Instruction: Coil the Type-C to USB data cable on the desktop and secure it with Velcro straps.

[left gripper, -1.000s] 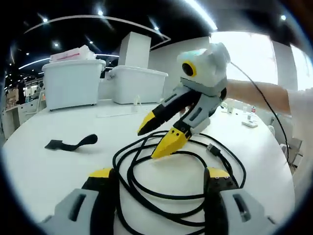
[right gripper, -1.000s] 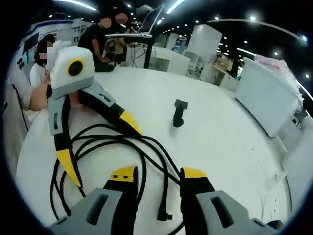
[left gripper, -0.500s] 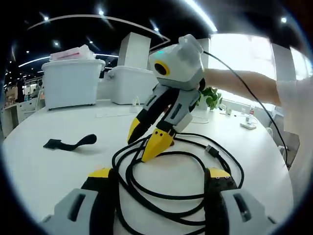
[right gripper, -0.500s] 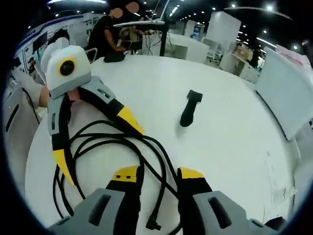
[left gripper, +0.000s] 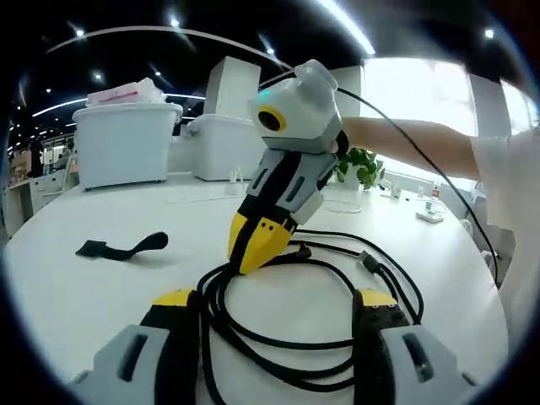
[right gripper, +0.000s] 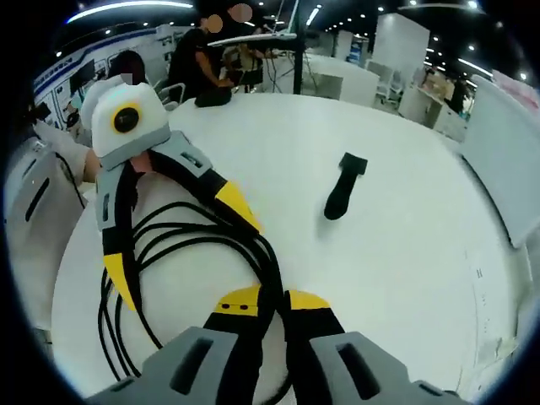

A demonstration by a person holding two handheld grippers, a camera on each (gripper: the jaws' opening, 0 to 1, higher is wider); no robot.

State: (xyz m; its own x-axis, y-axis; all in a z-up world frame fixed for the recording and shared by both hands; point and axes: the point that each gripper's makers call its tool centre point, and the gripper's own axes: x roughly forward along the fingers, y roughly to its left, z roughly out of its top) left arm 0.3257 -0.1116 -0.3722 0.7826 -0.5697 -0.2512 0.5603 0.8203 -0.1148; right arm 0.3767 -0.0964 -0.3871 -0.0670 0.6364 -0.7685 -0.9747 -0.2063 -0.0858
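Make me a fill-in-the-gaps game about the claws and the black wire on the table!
1. The right gripper has its jaws shut on the black ____.
2. The left gripper has its jaws ____ around the cable.
3. The dark Velcro strap lies on the white ____, apart from the coil.

Missing words: cable; open; table

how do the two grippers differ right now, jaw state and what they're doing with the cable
The right gripper has its jaws pinched together on the black cable strands; the left gripper has its jaws spread wide, straddling the coil without gripping. The right one points steeply down at the white table; the left one lies lower along it. Both have grey bodies and yellow-tipped black jaws.
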